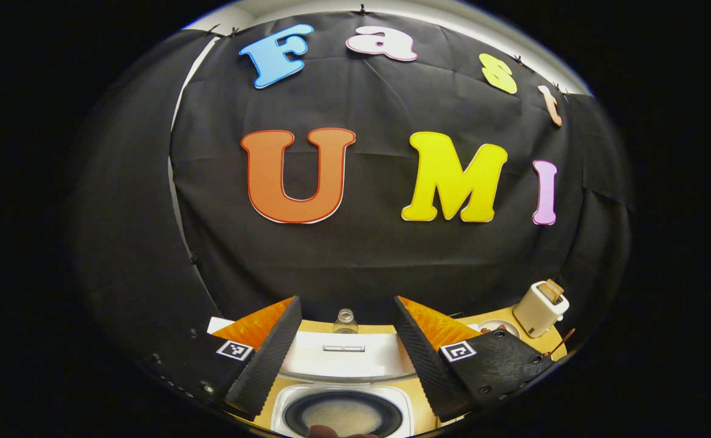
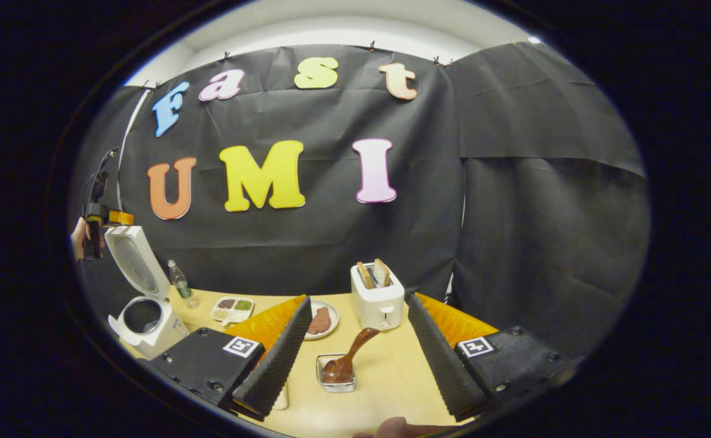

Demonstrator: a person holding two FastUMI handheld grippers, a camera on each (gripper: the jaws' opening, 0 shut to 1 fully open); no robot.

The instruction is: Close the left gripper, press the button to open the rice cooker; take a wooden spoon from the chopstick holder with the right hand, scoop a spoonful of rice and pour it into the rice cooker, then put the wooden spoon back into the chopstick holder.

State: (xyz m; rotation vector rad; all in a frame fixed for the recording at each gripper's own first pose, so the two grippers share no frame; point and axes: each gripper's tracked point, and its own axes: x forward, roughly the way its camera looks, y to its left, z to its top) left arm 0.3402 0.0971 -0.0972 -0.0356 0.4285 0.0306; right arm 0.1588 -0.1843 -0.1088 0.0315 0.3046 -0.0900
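The white rice cooker [image 1: 284,406] stands open right under my left gripper [image 1: 347,300], its lid [image 1: 344,360] upright behind the dark inner pot. That gripper is open and holds nothing. In the right gripper view the cooker [image 2: 148,325] sits at the table's far left, with a hand holding the left gripper [image 2: 95,231] above its raised lid [image 2: 136,258]. A wooden spoon [image 2: 348,358] leans in a small metal chopstick holder [image 2: 337,383] straight ahead of my right gripper [image 2: 360,299], which is open and apart from it.
A white toaster [image 2: 378,299] with bread stands behind the holder. A plate with meat [image 2: 322,320], a divided dish of grains [image 2: 232,309] and a small bottle [image 2: 180,283] lie between toaster and cooker. The black wall closes the table's far side.
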